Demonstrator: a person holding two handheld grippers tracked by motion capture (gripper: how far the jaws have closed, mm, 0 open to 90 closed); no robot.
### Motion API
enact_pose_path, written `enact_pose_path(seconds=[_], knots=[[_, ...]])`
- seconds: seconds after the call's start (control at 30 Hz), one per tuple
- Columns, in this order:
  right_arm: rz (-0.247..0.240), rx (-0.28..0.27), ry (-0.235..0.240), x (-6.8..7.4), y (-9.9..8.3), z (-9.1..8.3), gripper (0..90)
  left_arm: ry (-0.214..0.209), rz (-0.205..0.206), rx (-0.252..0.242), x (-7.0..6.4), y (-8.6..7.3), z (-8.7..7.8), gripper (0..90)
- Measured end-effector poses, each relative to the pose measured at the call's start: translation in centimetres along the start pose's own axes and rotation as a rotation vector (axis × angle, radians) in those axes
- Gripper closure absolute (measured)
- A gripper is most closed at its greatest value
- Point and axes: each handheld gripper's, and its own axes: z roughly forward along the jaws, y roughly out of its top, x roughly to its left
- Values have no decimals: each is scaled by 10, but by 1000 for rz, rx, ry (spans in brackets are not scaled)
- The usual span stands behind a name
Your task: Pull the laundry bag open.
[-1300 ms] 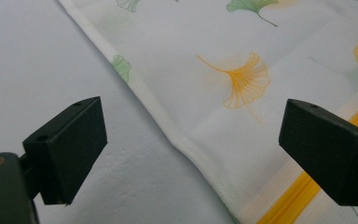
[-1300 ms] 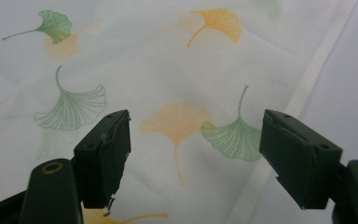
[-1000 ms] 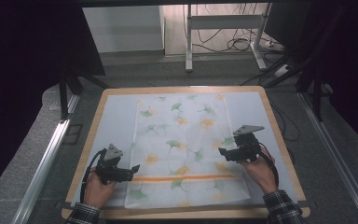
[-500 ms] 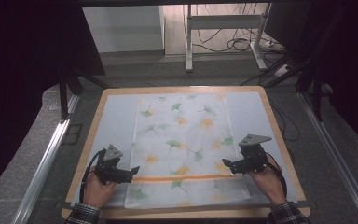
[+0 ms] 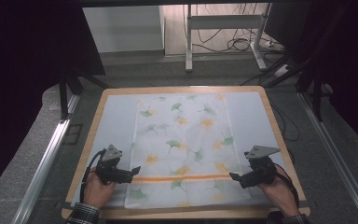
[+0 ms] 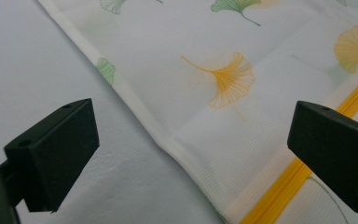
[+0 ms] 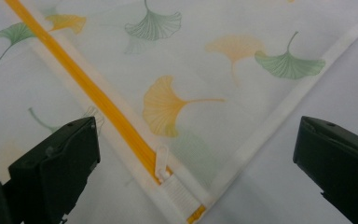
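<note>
Our right tongs have slid back toward the table's near edge; both tongs, left too, gape wide beside the mesh bag.

A wooden-edged desk is seen in the high view, and its top is covered by a pale grey-white mat. The desk is flanked by grey carpeted floor, on which a metal rail is laid at the left and another at the right. Beyond the far edge of the desk, a white metal frame is stood on a lighter floor, and black cables are coiled beside it. Dark panels are set at both sides of the scene.
</note>
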Motion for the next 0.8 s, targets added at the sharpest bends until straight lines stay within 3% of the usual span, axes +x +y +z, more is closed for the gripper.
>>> enact_pose_path(seconds=[0.37,0.57,0.8], knots=[[-37,39,89,6,-14,4,4,16,28,35,-3,1,3,8],[-43,61,106,9,-19,14,8,16,26,47,-4,1,3,8],[-83,90,113,9,-24,22,6,14,31,53,-6,2,4,9]])
